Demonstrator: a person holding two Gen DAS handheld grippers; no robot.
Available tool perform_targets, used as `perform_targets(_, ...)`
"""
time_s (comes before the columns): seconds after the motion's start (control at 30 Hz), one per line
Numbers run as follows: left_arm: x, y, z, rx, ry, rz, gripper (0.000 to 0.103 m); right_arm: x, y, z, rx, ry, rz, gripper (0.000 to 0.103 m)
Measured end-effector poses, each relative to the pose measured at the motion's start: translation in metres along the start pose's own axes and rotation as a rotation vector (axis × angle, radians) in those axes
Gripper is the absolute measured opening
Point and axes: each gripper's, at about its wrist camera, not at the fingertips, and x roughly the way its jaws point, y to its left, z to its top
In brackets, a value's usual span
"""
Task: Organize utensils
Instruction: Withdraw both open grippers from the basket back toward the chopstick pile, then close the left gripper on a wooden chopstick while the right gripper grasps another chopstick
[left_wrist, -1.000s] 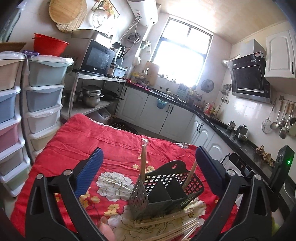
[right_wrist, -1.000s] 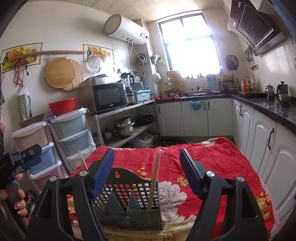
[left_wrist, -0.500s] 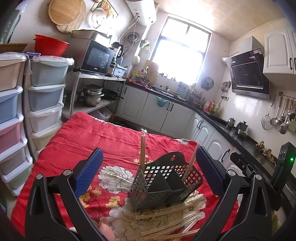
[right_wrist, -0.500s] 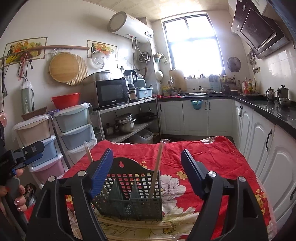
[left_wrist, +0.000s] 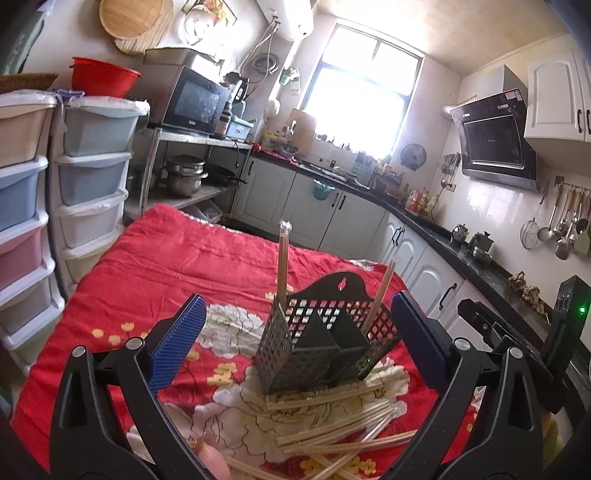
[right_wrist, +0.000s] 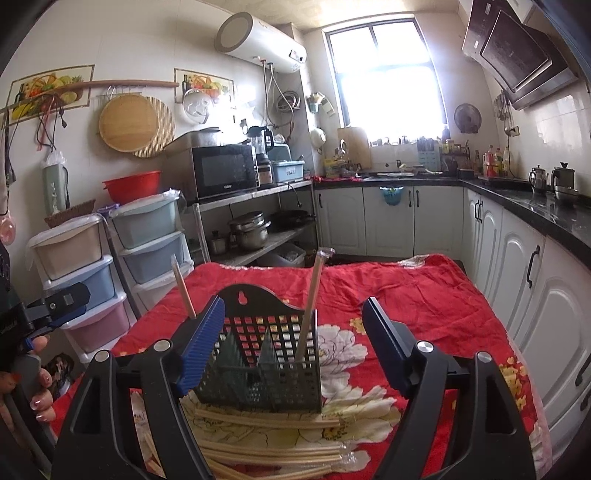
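Both views higher and farther from the utensil basket (left_wrist: 325, 343) than before, left claw (left_wrist: 295, 343) and right claw (right_wrist: 293, 347) wide apart, empty.

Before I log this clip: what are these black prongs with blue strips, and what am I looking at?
Each picture comes from a camera on a hand-held claw, looking along its two blue-padded fingers. No robot: a person carries one in each hand. The left claw and right claw are both open and hold nothing. Both face a dark slotted utensil caddy on a red flowered cloth. Two chopsticks stand in it; many loose chopsticks lie in front.
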Motion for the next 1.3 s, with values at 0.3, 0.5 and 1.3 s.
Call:
perform_targets(0.3, 0.007, 0.011, -0.026, -0.023, 0.071, 0.011, 0.092, -0.007, -0.001, -0.019, -0.019, 0.044, -0.012, 0.074)
perform_targets(0.5, 0.012, 0.020, -0.038, -0.046, 0.116, 0.020, 0.092, -0.012, 0.005, -0.033, -0.051, 0.074, -0.001, 0.074)
perform_targets(1.3, 0.059, 0.056, -0.101, -0.185, 0.480, -0.059, 0.040, 0.012, 0.063, -0.101, -0.266, 0.318, 0.155, 0.060)
